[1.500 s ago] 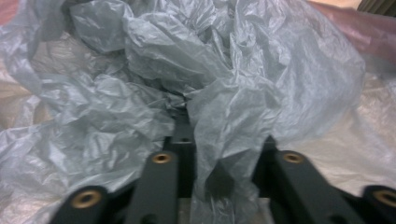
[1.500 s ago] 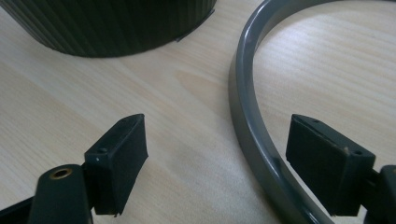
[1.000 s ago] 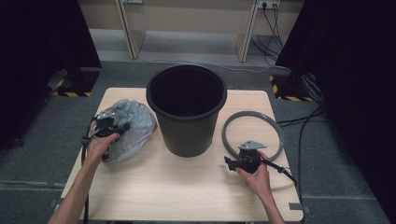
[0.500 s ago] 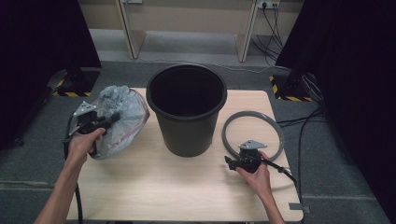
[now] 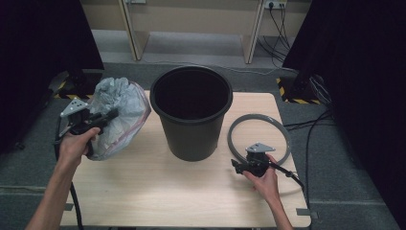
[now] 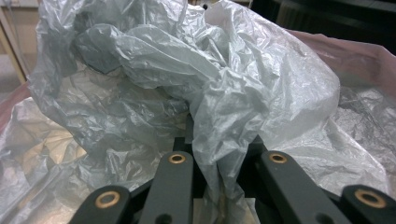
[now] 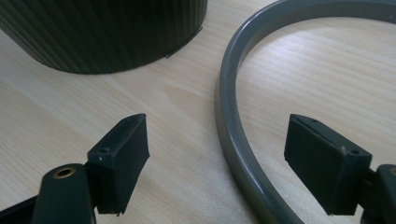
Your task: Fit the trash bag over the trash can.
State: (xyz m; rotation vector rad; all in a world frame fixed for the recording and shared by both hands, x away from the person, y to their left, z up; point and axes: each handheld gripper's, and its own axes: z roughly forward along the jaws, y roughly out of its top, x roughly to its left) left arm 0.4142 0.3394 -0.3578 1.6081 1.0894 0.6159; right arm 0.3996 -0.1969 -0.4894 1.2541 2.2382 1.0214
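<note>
A crumpled grey-clear plastic bag (image 5: pixel 119 115) with a reddish rim hangs left of the black bin (image 5: pixel 191 115), lifted off the wooden table (image 5: pixel 182 201). My left gripper (image 5: pixel 104 118) is shut on a fold of the bag (image 6: pixel 187 93), which is pinched between the jaws of the left gripper (image 6: pixel 218 156). A grey ring (image 5: pixel 282 134) lies flat to the right of the bin. My right gripper (image 5: pixel 237 165) rests low at the ring's near-left edge. In the right gripper view the right gripper (image 7: pixel 222 161) stands open, its jaws straddling the ring (image 7: pixel 229 93) without pressing it, with the bin's wall (image 7: pixel 102 32) beyond.
The bin stands upright and open in the table's middle, between both hands. Cables (image 5: pixel 311 124) run over the floor off the right table edge. Dark curtains flank both sides. Bare wood lies along the table's front.
The left gripper has risen and drifted left, lifting the bag off the table with it. The right hand and the ring have stayed put.
</note>
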